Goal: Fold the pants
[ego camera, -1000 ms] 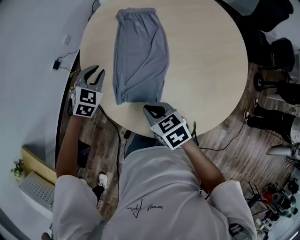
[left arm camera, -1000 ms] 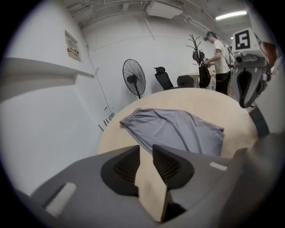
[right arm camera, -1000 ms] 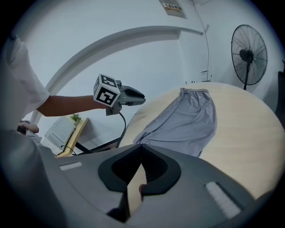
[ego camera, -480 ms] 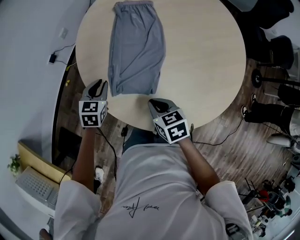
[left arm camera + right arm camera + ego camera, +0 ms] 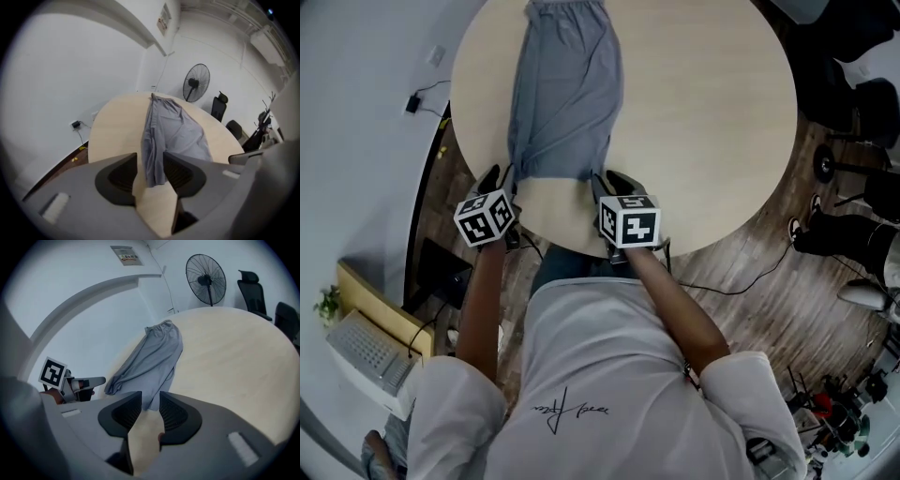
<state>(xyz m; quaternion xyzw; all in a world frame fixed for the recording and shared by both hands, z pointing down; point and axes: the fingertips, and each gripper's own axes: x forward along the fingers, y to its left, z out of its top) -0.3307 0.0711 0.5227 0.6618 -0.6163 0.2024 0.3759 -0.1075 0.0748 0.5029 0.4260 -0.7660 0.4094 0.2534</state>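
Grey pants (image 5: 567, 89) lie flat along the round wooden table (image 5: 703, 112), waistband at the far end, hem near the front edge. My left gripper (image 5: 503, 176) sits at the hem's left corner and my right gripper (image 5: 609, 180) at its right corner. In the left gripper view the jaws of the left gripper (image 5: 150, 161) are opening, with the corner of the pants (image 5: 173, 131) lying between them, not pinched. In the right gripper view the jaws of the right gripper (image 5: 150, 401) are also opening, and the hem of the pants (image 5: 150, 357) reaches in between their tips.
The table's front edge runs just under both grippers. Black office chairs (image 5: 853, 103) stand right of the table and a pedestal fan (image 5: 193, 82) behind it. Cables lie on the wooden floor (image 5: 750, 272). A keyboard (image 5: 370, 352) rests on a low desk at lower left.
Both grippers came forward and down from the table's near edge to the hem's two corners. The left one rolled upright. The right jaws, shut before, now stand parted.
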